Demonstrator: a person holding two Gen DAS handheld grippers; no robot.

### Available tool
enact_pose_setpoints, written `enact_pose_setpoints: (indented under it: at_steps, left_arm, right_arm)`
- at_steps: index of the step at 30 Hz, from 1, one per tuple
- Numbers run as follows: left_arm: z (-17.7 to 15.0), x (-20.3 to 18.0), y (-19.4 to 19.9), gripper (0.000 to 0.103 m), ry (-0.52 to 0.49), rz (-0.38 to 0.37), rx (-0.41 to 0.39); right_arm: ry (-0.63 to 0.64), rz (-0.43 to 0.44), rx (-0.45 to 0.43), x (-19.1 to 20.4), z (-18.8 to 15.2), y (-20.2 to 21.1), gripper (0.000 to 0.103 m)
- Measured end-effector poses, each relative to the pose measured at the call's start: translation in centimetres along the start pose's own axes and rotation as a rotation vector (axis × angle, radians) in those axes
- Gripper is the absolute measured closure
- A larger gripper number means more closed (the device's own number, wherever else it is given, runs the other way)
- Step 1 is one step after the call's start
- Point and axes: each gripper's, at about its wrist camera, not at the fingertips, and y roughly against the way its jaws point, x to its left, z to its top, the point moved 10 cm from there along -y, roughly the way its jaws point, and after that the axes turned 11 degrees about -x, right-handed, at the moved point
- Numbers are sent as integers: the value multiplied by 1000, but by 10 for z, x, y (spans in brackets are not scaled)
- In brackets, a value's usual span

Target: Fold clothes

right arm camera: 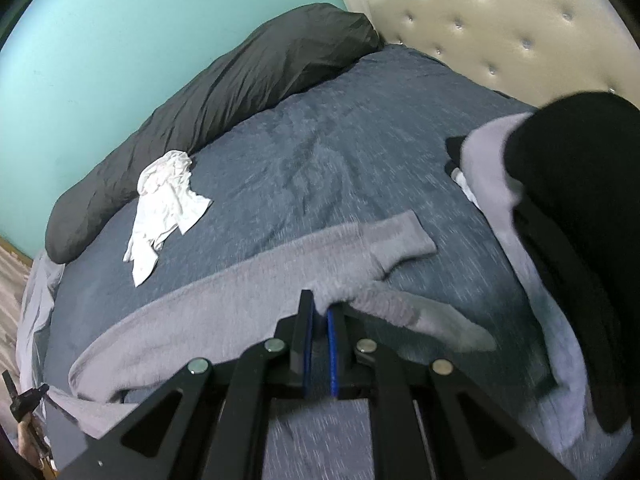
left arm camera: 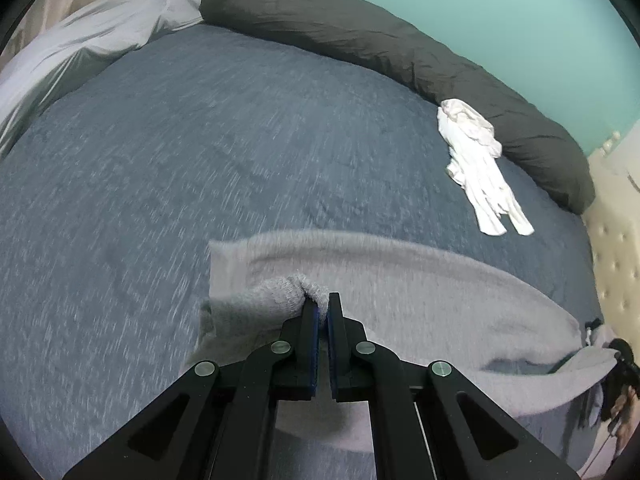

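A grey knit garment [left arm camera: 400, 280] hangs stretched between both grippers above the blue-grey bed cover [left arm camera: 200, 140]. In the left wrist view my left gripper [left arm camera: 322, 308] is shut on a bunched edge of it, and the cloth runs off to the right. In the right wrist view my right gripper [right arm camera: 320, 308] is shut on the other end of the grey garment [right arm camera: 200, 312]. A cuffed end [right arm camera: 400, 244] lies on the cover just beyond the right gripper. A crumpled white garment [left arm camera: 480, 168] [right arm camera: 164, 200] lies further back, against the long pillow.
A long dark grey pillow [left arm camera: 360, 32] [right arm camera: 240, 80] runs along the teal wall. A cream tufted headboard [right arm camera: 500, 20] stands at one end. A heap of black and pale lilac clothes [right arm camera: 560, 200] sits near the right gripper. A light grey sheet [left arm camera: 80, 48] is rumpled at the far left.
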Motion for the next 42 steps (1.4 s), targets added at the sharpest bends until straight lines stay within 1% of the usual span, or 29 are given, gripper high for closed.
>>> enact_pose_setpoints:
  at_steps: [7,14,17,21,25,29,31,33,36,38,39,41,42]
  left_arm:
    - [33,-4,-44,100,21,4,5]
    - [58,-1,-68,100,37,1,-9]
    - [58,5,-88,100,42,20,7]
    - [51,7,-124,99,47,39,44]
    - [45,10,-152,99,71,50,63]
    - [40,12,-175,99,78,52,76]
    - [37,12,-183,98,85,47,79]
    - [34,11,-186,98,102,31,83]
    - [35,8,-183,91,117,4,72]
    - [37,5,-175,84,117,-14,65]
    - [38,4,-171,81,116,-22,62]
    - [38,0,-158,73,125,-50,51]
    - [39,-1,-152,70,131,-61,43]
  right_arm:
    - [15,-34,18,19,33,-62,97]
    - [11,-67,16,26,57,-108,97]
    - [8,-111,47,21,55,-132,97]
    - [7,-157,118,12,40,-168,97]
    - [33,-196,158,9,28,-197,97]
    - [35,-192,173,10,24,-219,97]
    - [23,-182,199,11,19,-229,96]
    - [30,-167,181,14,20,-232,92]
    - [35,-119,149,17,21,-228,73]
    - [17,-76,122,18,25,-221,59]
    - [4,-54,110,17,27,-215,56]
    - [-18,-18,103,15,30,-206,47]
    - [-25,-3,106,15,31,-202,47]
